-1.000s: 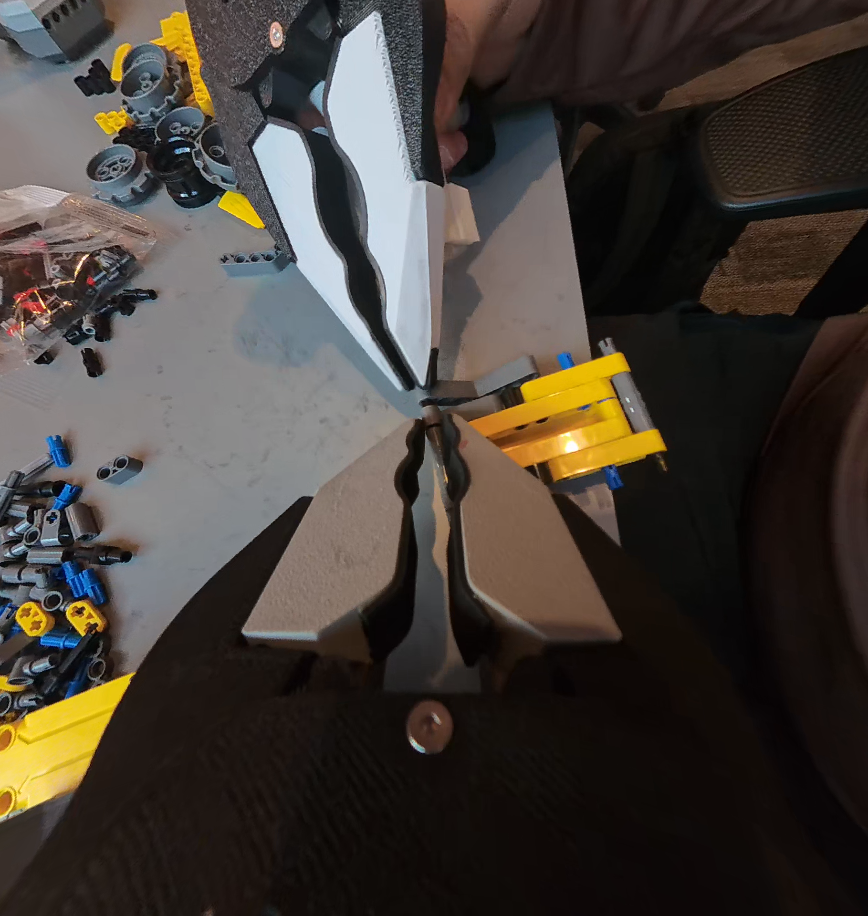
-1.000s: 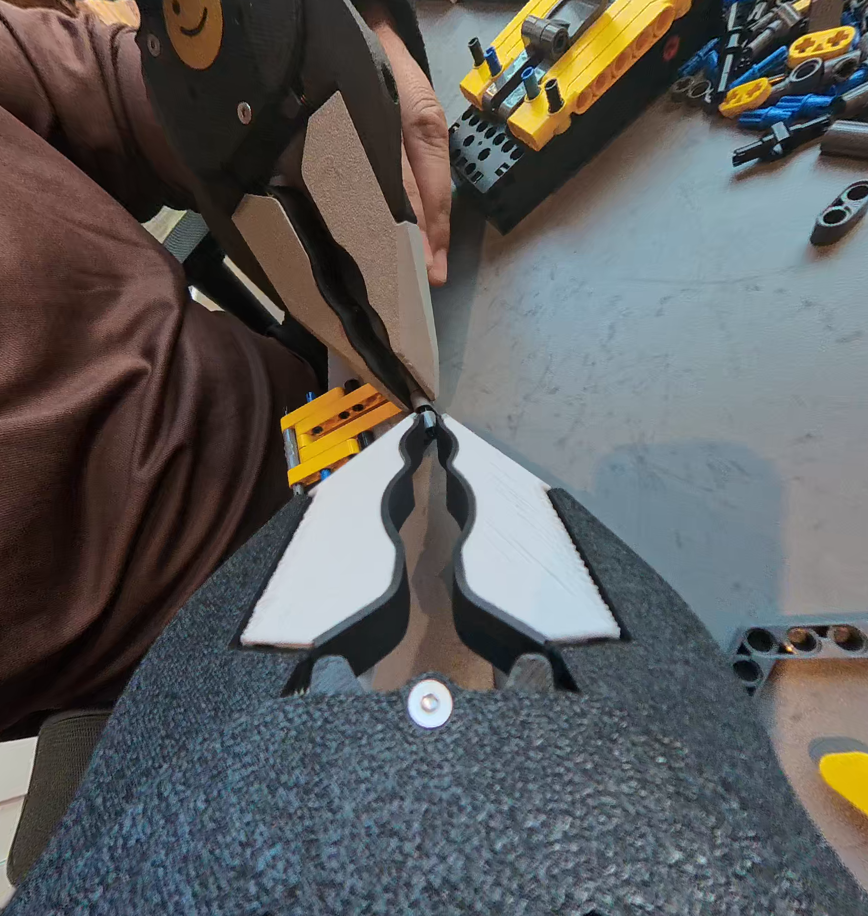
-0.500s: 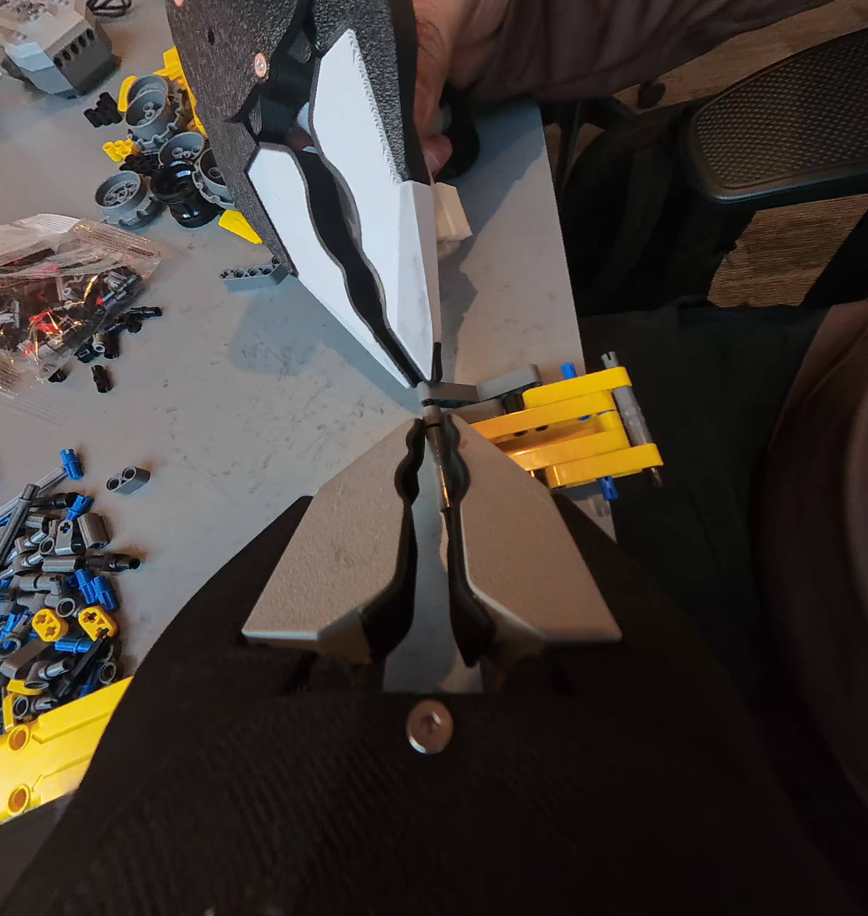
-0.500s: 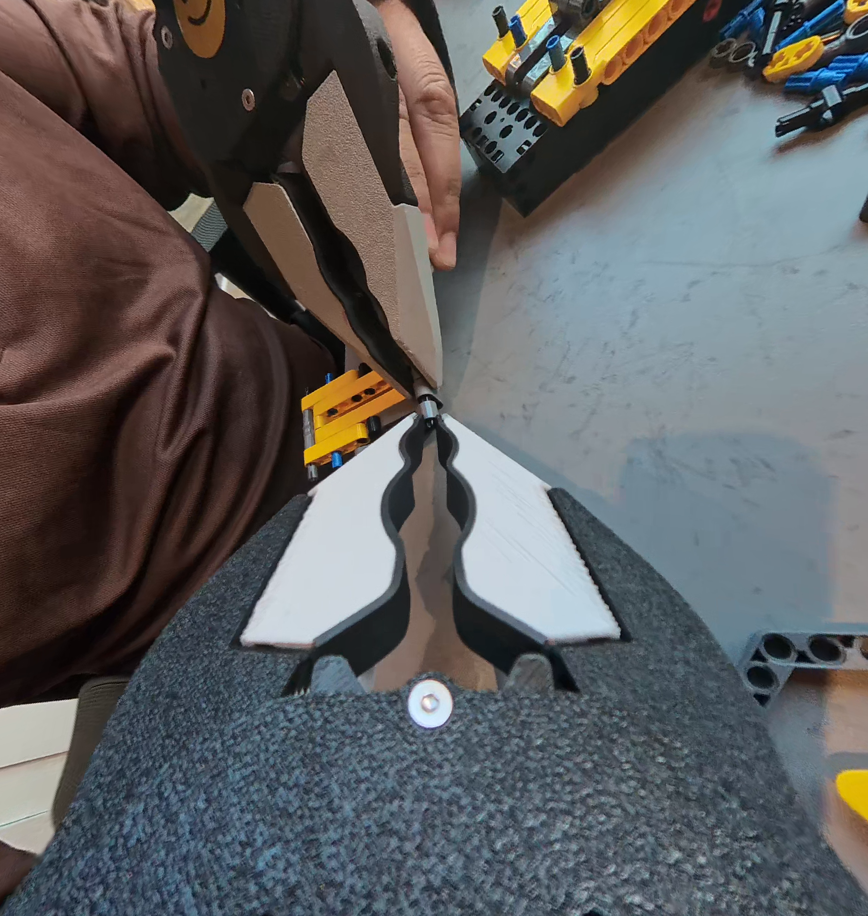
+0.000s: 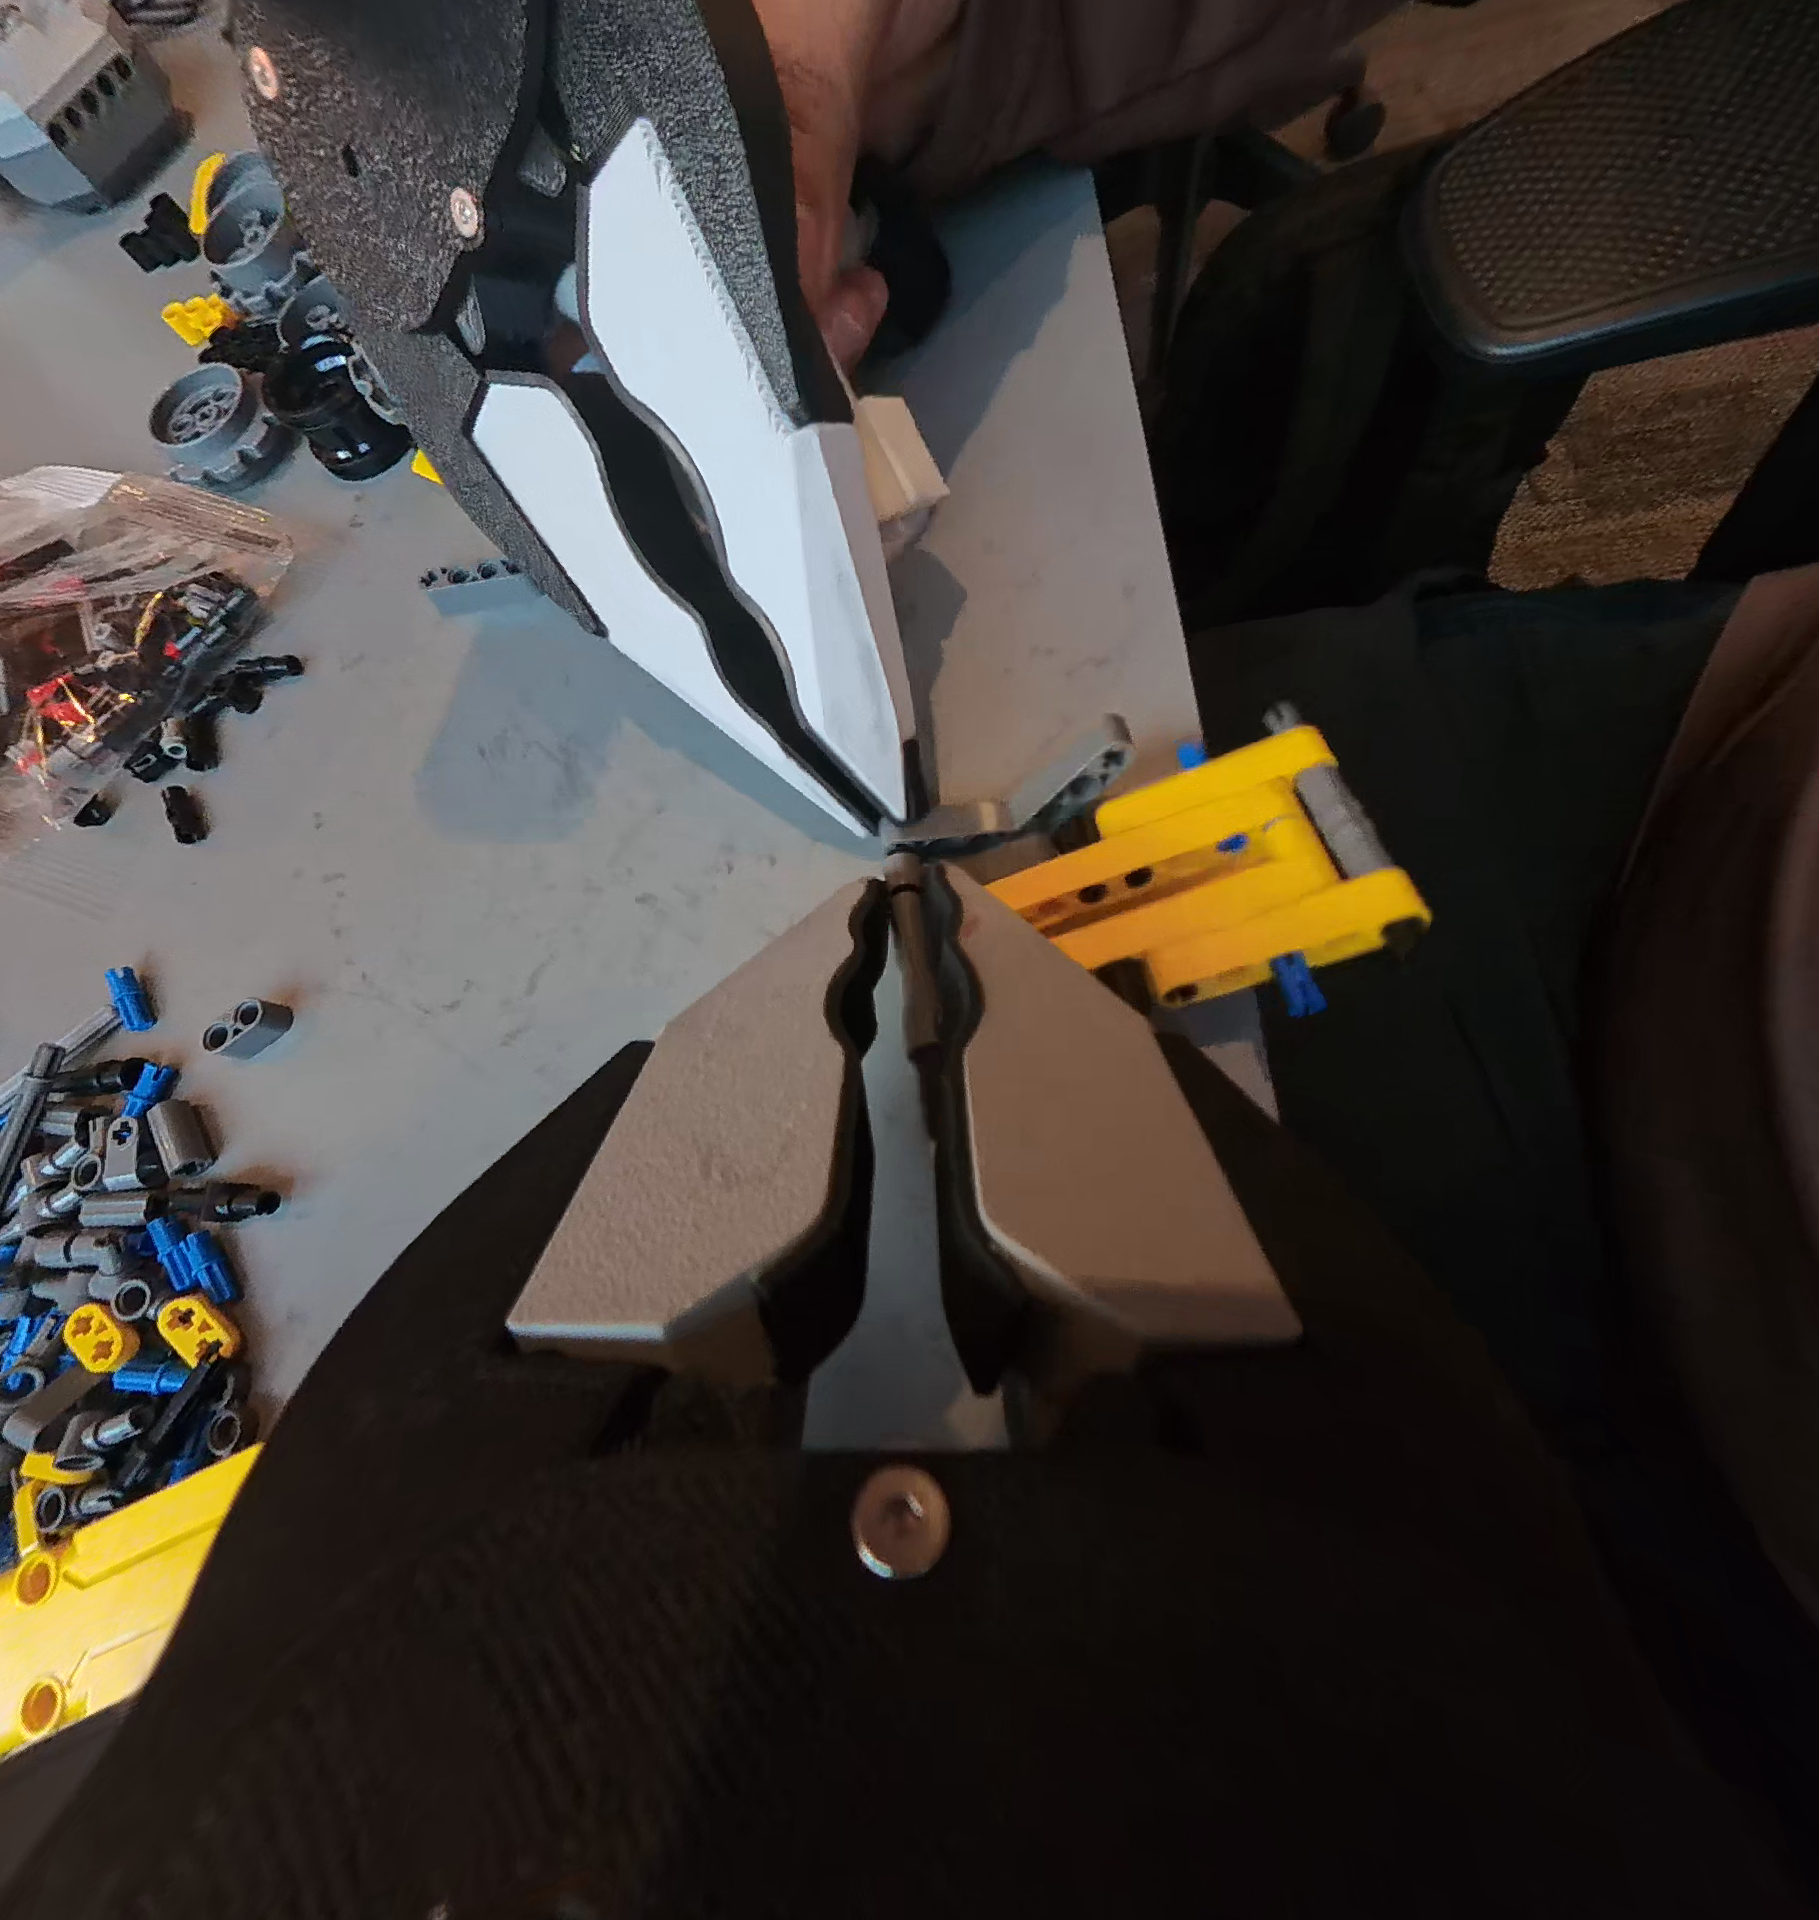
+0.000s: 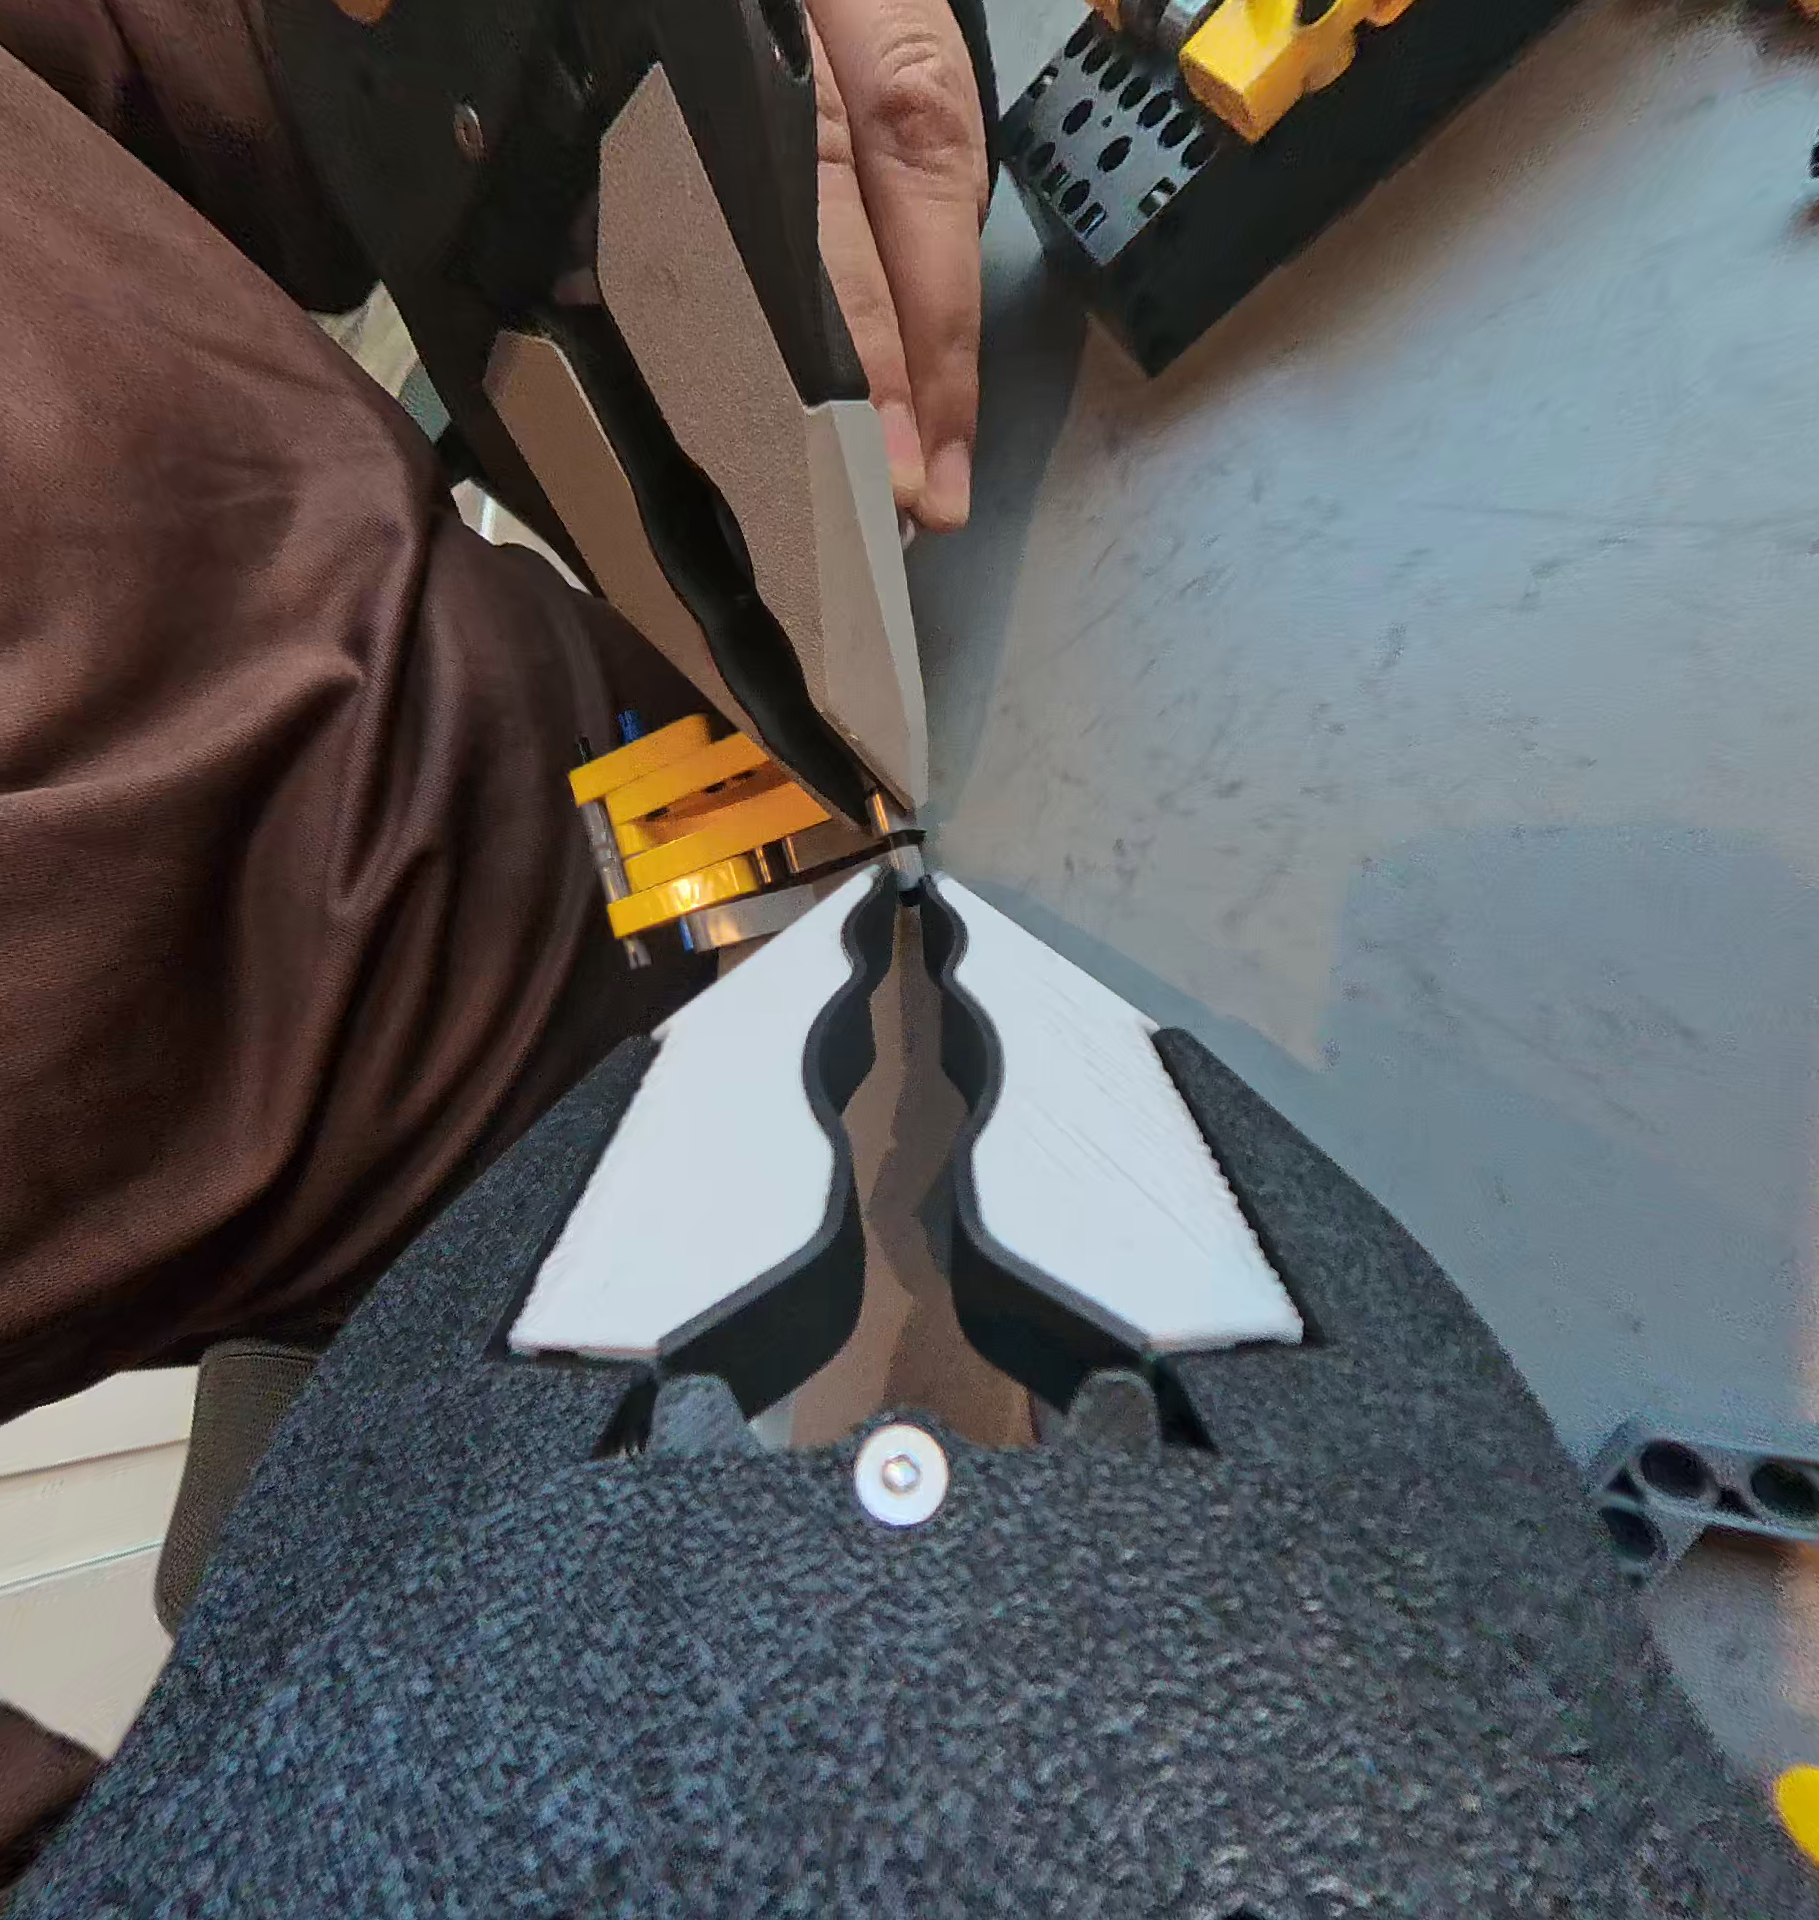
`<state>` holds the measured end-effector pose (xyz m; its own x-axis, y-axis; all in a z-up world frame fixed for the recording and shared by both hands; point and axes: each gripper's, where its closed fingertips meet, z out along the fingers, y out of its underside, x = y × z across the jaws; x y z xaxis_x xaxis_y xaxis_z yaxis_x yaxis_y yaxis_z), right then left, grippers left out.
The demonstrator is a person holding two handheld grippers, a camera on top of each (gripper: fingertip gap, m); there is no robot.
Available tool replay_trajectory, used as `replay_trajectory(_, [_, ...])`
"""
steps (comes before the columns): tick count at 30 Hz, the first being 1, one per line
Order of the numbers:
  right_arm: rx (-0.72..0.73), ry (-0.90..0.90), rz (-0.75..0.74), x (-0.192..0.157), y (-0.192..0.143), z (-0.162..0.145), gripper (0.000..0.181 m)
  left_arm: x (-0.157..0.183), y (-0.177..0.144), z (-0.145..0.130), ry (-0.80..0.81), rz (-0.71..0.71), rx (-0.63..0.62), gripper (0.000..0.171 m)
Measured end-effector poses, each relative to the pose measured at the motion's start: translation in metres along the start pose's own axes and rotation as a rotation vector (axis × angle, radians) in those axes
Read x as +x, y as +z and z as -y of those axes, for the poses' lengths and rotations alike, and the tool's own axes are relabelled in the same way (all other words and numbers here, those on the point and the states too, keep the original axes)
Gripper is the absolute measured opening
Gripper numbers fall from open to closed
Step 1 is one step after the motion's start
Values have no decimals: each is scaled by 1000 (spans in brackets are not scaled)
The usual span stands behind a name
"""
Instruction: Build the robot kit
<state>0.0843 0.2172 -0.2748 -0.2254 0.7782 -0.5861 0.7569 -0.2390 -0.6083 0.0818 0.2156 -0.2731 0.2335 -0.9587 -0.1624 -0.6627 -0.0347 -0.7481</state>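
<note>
The left gripper [image 5: 910, 894] has its grey fingers pressed together on a thin dark grey axle [image 5: 917, 971], which lies lengthwise between them, along the fingers' own line, with its far end poking out at the tips; the right gripper [image 6: 907, 883] comes in from the opposite side, its white fingers all but closed, tips pinched on a small dark piece [image 6: 905, 860] right at that axle's exposed end (whether pin or bush is too small to tell). The two tools meet nose to nose above the near edge of the grey table [image 5: 572, 935]. A yellow beam assembly [image 5: 1227, 883] hangs off the axle's end to the left gripper's right, out past the table edge. Loose grey, blue and yellow parts [image 5: 84, 1226] lie well apart on the left.
</note>
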Motion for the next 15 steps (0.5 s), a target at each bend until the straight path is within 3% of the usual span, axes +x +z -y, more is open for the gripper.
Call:
replay_trajectory(9, [-11,4,2,1,3,1,1,0,-1,0,-9,-12,6,3])
replay_trajectory(13, [51,75,-75,9,-2,5,4,-7,-2,-2,-70,-5,7,4])
replay_trajectory(15, [159,136,-113,10,-13,14,33,-12,-6,5,-82,34,52,4])
